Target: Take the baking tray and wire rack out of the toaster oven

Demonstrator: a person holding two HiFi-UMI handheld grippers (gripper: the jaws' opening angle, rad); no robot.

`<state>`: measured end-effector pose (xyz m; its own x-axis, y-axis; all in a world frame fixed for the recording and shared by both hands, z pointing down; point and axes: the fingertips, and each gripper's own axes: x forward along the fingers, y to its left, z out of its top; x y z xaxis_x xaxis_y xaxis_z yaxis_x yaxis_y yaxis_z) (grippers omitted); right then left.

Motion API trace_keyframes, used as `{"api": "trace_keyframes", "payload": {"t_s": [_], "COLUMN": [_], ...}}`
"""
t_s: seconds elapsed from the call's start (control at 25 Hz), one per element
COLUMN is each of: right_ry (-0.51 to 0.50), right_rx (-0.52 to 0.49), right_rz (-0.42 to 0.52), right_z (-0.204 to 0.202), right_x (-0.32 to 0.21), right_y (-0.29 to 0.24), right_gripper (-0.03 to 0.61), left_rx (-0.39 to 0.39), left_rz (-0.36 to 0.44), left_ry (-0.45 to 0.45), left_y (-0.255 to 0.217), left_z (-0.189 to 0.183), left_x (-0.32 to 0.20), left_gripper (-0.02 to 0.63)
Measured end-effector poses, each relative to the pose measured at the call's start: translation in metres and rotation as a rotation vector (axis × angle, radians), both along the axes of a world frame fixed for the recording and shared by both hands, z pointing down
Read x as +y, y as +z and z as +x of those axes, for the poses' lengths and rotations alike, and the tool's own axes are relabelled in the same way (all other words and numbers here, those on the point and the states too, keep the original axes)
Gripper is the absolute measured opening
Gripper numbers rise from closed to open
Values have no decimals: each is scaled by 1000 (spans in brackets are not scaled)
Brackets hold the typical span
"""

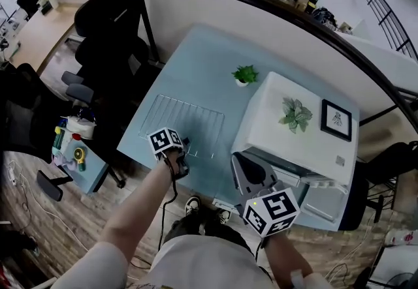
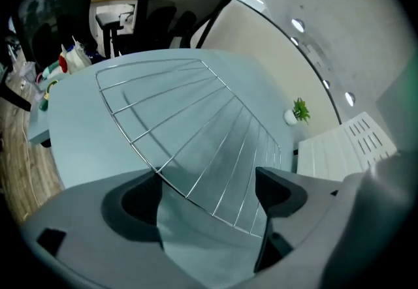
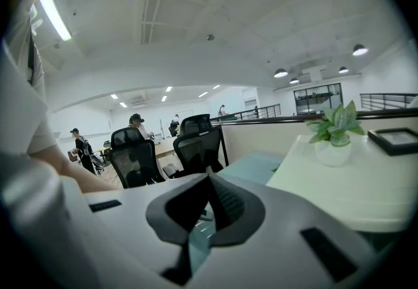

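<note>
The wire rack [image 1: 186, 121] lies flat on the light-blue table [image 1: 209, 59], left of the white toaster oven [image 1: 268, 118]. My left gripper [image 1: 185, 151] stands open at the rack's near edge. In the left gripper view the rack [image 2: 196, 124] has its near rim between the wide-apart jaws of the left gripper [image 2: 209, 206], and neither pad presses on it. My right gripper [image 1: 243, 165] hangs shut in front of the oven's left front corner, with nothing in it; in its own view the right gripper [image 3: 209, 196] has its jaws together. No baking tray shows in any view.
The oven's door [image 1: 323, 201] hangs open at the table's near right. On the oven top stand a leafy plant [image 1: 295, 113] and a framed picture [image 1: 336, 119]. A small potted plant [image 1: 245, 75] sits on the table behind the rack. Black office chairs [image 1: 108, 27] and a low cart [image 1: 72, 144] stand left.
</note>
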<state>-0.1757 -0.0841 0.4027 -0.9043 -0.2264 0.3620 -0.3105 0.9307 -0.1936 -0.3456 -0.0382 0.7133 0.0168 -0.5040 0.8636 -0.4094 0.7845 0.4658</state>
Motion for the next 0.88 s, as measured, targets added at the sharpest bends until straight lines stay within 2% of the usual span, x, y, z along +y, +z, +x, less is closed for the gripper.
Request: {"api": "trace_keyframes", "payload": {"t_s": [0.2,0.32,0.44,0.68,0.76,0.88], "right_ry": [16,20,28,25,23,25], "right_rx": [3,5,-1,-17,-28,-45], "right_rz": [23,28,15,36,49,73], "right_z": [19,28,36,44,46,49], "right_x": [4,8,9,8,7,3], "right_y": [-3,-2,-1,-12,-18,-31], "right_gripper": [3,3,3,3,3,3], "left_rx": [-132,-175,-182,-290,-365,-518], "left_rz": [-124,-137,-126,-38,21,121], "left_ry": [107,145,146,214,250,300], "left_y": [10,11,7,-33,-58,-109], "left_z": [5,9,12,15,15,14], "left_x": [13,18,24,24,17,3], "left_gripper": [442,443,442,440,440,440]}}
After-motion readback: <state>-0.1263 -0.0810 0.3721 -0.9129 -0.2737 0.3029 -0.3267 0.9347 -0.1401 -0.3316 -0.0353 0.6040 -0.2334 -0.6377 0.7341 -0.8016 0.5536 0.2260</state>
